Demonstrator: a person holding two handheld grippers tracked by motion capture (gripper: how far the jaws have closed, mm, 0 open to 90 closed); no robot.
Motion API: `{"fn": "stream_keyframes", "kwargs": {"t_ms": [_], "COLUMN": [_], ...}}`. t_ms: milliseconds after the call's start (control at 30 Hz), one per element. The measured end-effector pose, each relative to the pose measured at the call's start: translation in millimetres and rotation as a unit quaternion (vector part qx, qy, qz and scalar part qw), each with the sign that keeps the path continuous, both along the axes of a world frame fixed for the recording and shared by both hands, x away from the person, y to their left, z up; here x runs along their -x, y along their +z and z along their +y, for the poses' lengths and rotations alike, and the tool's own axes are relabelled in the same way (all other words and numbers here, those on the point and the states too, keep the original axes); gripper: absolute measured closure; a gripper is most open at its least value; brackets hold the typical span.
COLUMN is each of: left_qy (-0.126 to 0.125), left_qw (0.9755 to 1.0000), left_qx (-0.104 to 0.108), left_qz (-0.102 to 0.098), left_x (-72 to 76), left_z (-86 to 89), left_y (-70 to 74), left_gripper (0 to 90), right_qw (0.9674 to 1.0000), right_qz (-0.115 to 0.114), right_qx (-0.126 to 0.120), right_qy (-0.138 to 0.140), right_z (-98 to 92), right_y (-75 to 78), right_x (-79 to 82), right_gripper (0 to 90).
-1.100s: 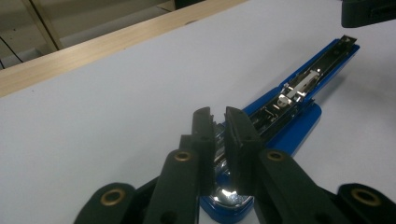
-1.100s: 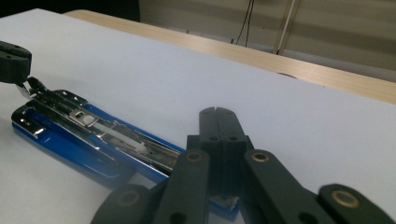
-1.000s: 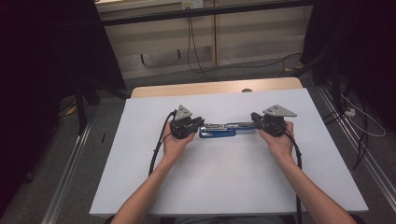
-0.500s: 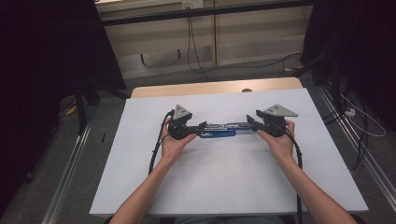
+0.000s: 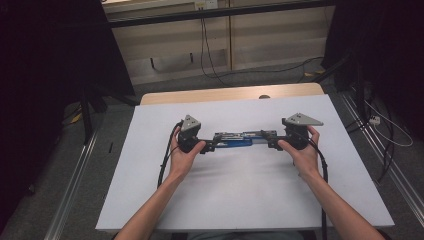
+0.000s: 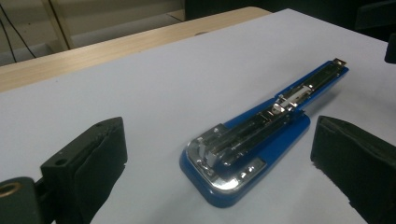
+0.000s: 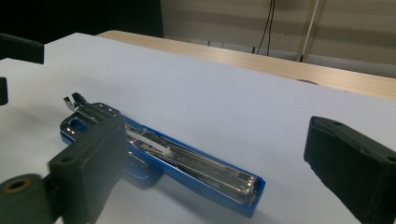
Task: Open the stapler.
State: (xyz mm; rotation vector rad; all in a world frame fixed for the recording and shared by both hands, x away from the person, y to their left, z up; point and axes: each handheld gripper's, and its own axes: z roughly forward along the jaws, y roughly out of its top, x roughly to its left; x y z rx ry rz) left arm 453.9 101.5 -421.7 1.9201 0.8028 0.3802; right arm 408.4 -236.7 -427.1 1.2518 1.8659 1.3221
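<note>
Basically white surface (image 5: 240, 200) carries the blue stapler (image 5: 234, 140) folded out flat, long axis running left-right between the hands; left gripper (image 5: 209, 146) at one end, right gripper (image 5: 266, 140) at the other, about equally near, both just opened wide, gripping nothing
</note>
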Motion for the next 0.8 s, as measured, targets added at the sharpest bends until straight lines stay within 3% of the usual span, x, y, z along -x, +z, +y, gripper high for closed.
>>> {"fn": "stream_keyframes", "kwargs": {"t_ms": [167,400,567,800], "left_qy": [0.002,0.004,0.003,0.003], "left_qw": [0.9999,0.9999,0.9998,0.9998], "left_qx": [0.016,0.007,0.014,-0.002], "left_qz": [-0.003,-0.007,-0.013,-0.018], "left_x": [4.1,15.3,22.2,35.2], "left_z": [5.3,14.7,19.0,27.1], "left_y": [3.4,2.2,5.8,2.9], "left_gripper": [4.0,4.4,4.9,4.6], "right_qw": [0.9999,0.9998,0.9997,0.9994], "right_qz": [-0.007,-0.011,-0.013,-0.020], "right_qx": [0.007,0.012,0.016,0.010], "right_qy": [-0.004,-0.009,-0.008,-0.025], "right_z": [-3.0,-6.6,-9.6,-21.2], "right_y": [1.1,2.2,2.0,-0.6], "right_x": [4.1,12.0,21.6,32.8], "right_gripper": [4.9,5.6,5.8,5.8]}}
